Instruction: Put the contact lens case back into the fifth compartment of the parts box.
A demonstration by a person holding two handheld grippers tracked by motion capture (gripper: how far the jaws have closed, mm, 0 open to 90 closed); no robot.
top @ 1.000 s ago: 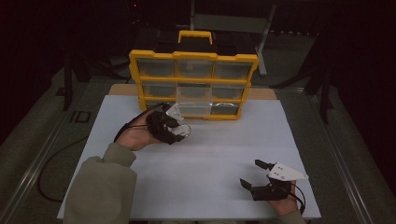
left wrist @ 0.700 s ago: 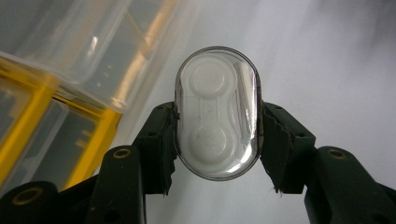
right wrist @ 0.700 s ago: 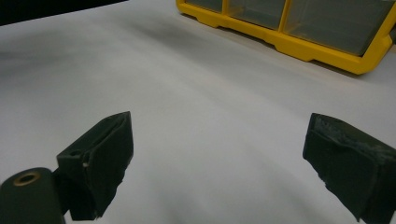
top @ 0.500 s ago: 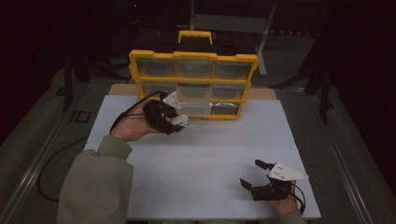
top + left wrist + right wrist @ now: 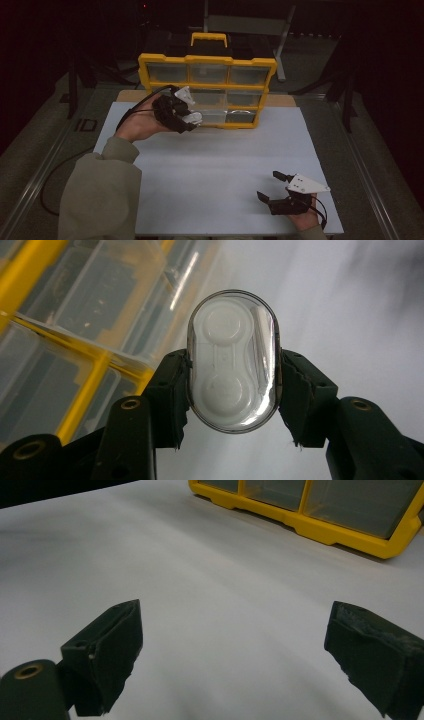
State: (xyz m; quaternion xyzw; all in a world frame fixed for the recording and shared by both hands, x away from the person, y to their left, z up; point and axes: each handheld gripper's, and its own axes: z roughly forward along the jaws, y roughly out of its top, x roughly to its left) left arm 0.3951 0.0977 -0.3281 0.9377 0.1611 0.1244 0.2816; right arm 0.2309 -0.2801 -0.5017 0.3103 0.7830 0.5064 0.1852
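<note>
The left gripper (image 5: 192, 114) is raised just in front of the yellow organizer (image 5: 207, 63), jaws clamped on a clear oval case (image 5: 233, 361). The right gripper (image 5: 272, 186) rests well apart from the organizer, jaws spread wide.

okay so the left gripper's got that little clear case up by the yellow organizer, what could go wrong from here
The left gripper pinches the clear case only at its smooth, curved sides, so it might slip or twist out. Held close to the yellow organizer, it could knock the clear lid. The right gripper rests open, too far away to catch it.
</note>
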